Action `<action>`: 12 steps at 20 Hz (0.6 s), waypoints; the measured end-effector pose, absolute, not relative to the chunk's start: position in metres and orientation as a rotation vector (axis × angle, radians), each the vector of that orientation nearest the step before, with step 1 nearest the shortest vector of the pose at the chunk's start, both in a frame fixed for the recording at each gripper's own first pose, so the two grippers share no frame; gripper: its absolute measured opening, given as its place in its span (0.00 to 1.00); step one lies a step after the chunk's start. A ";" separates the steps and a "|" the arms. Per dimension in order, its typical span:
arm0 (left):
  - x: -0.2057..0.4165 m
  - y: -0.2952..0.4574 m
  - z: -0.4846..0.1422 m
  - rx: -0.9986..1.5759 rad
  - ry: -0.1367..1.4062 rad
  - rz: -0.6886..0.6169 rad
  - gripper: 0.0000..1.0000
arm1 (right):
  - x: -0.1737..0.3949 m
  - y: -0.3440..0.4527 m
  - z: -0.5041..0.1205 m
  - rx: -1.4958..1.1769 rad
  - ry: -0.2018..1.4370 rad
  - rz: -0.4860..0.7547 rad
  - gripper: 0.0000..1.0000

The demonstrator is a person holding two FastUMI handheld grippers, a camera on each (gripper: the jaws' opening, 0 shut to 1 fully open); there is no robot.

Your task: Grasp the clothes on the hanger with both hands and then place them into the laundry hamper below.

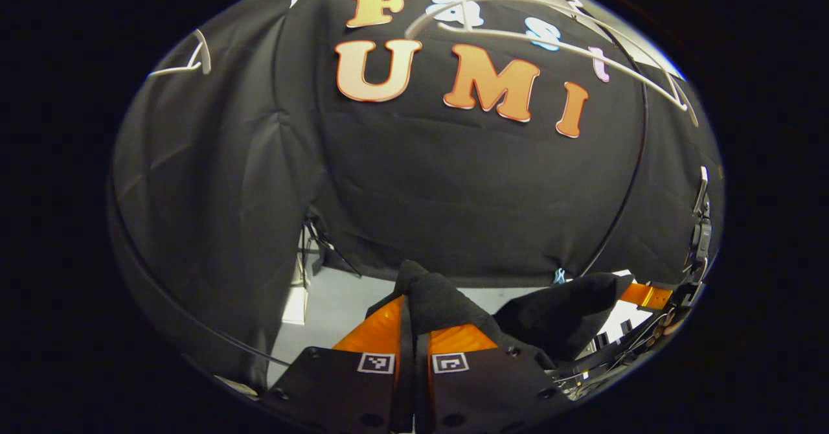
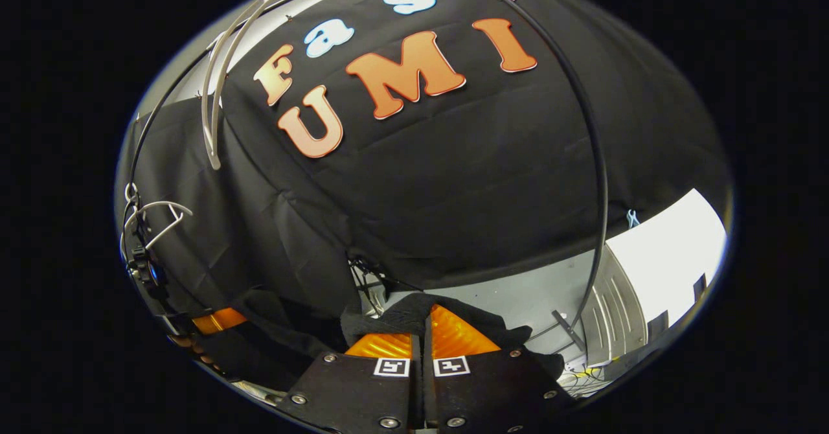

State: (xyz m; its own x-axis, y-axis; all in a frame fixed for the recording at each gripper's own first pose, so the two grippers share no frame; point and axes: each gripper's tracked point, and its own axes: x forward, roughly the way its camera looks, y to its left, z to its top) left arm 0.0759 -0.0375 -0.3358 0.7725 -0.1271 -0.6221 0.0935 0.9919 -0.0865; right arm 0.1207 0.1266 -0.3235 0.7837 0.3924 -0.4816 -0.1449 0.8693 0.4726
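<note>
A black garment (image 1: 557,317) hangs slack between the two grippers, off the hanger. My left gripper (image 1: 414,320) is shut on one bunched end of it, with cloth bulging up between the fingers. In the left gripper view the right gripper (image 1: 647,296) holds the other end at the far right. In the right gripper view my right gripper (image 2: 424,320) is shut on a fold of the garment (image 2: 382,320), and the left gripper (image 2: 217,320) sits low at the left. The bare white hanger (image 1: 557,42) (image 2: 214,97) stays up on the rail above.
The black booth wall stands close ahead in both views, over a pale floor (image 1: 337,304). A thin black pole (image 2: 599,162) curves down at the right, beside a ribbed pale panel (image 2: 612,317). Another white hanger (image 1: 194,58) hangs at the upper left.
</note>
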 end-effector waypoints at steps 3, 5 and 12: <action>0.075 -0.051 -0.367 -0.070 0.730 -0.130 0.07 | 0.115 0.143 -0.340 0.422 0.637 0.313 0.00; 0.066 -0.057 -0.388 -0.088 0.775 -0.126 0.07 | 0.112 0.150 -0.356 0.422 0.664 0.315 0.00; 0.050 -0.051 -0.467 -0.100 0.931 -0.089 0.07 | 0.109 0.175 -0.424 0.400 0.772 0.313 0.00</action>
